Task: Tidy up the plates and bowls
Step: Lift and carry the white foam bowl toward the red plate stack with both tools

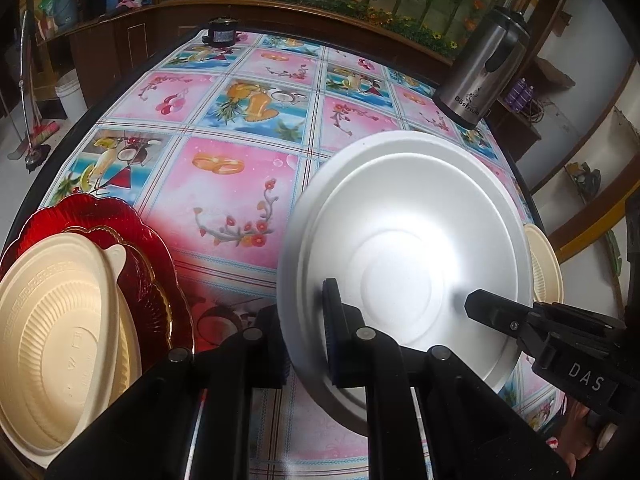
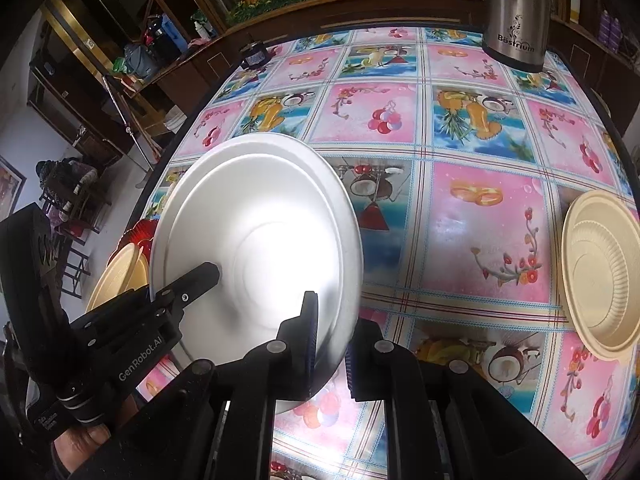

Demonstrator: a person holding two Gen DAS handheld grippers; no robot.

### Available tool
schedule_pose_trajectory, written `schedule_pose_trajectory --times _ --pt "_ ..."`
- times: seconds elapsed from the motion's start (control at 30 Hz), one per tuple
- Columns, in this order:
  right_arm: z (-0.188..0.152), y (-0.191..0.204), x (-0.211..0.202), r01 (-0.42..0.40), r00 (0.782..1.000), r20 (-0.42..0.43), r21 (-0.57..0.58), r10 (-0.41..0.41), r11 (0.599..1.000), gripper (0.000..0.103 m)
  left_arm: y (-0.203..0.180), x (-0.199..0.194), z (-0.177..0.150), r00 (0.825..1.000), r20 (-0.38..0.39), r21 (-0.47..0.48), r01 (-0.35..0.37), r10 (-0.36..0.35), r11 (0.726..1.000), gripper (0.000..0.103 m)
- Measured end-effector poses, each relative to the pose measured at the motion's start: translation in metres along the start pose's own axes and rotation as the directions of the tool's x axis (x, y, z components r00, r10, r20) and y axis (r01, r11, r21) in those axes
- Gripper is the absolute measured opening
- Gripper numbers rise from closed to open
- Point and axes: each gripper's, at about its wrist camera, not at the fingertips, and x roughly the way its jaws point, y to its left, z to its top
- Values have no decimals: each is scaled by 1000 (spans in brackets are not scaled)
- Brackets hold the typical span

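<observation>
Patterned with pink flower panels and blue fruit panels, the oilcloth-covered table (image 1: 224,184) fills both views, with dark wooden cabinets behind it and a steel kettle (image 1: 482,76) near its far edge. Both grippers point steeply down and share one white foam plate (image 1: 404,256), lifted clear of the cloth and tilted. The left gripper (image 1: 308,340) is clamped on the plate's left rim, one pad on each face. The right gripper (image 2: 330,344) pinches the opposite rim the same way, its black arm reaching in from the right in the left wrist view. On the table's left edge sits a red glass plate (image 1: 132,240) with cream plastic bowls (image 1: 56,340) stacked on it. Another cream bowl (image 2: 600,276) lies apart on the right side.
</observation>
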Motion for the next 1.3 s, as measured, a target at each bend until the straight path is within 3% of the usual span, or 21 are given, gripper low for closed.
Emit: schedule_pose_trajectory --times 0.77,1.3 --pt "-25 6 -27 6 999 37 -20 -6 1000 12 -9 -27 -17 999 34 11 3 -4 1000 11" --pt "-24 15 -26 -2 999 38 -33 3 999 12 -4 -29 -16 999 35 0 6 -6 1000 11"
